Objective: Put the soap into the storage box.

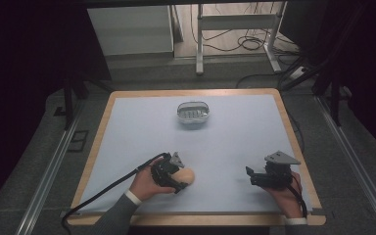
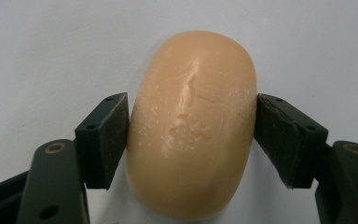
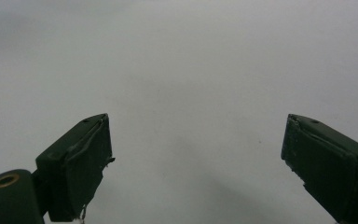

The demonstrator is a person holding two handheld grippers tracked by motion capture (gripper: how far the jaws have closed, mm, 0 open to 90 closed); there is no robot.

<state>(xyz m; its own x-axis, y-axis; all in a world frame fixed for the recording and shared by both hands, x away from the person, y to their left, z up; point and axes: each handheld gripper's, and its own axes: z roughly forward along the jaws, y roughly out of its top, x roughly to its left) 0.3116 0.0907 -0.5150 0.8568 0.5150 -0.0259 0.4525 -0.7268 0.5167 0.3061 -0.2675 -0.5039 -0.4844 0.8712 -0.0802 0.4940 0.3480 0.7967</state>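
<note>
A peach-coloured oval soap bar (image 1: pixel 187 176) lies on the white table cover near the front left. My left gripper (image 1: pixel 176 178) is shut on it; in the left gripper view both black pads (image 2: pixel 105 135) press the sides of the soap bar (image 2: pixel 193 126), whose top is scuffed. My right gripper (image 1: pixel 255 177) rests low at the front right and is open. In the right gripper view its jaws stand wide apart with only bare white surface between the right gripper (image 3: pixel 196 163) fingertips.
A small clear oval dish with a ribbed insert (image 1: pixel 193 112) sits at the back middle of the white cover (image 1: pixel 235 132). The wooden table edge (image 1: pixel 293 137) frames the cover. A white frame and cables (image 1: pixel 235 34) stand on the floor beyond.
</note>
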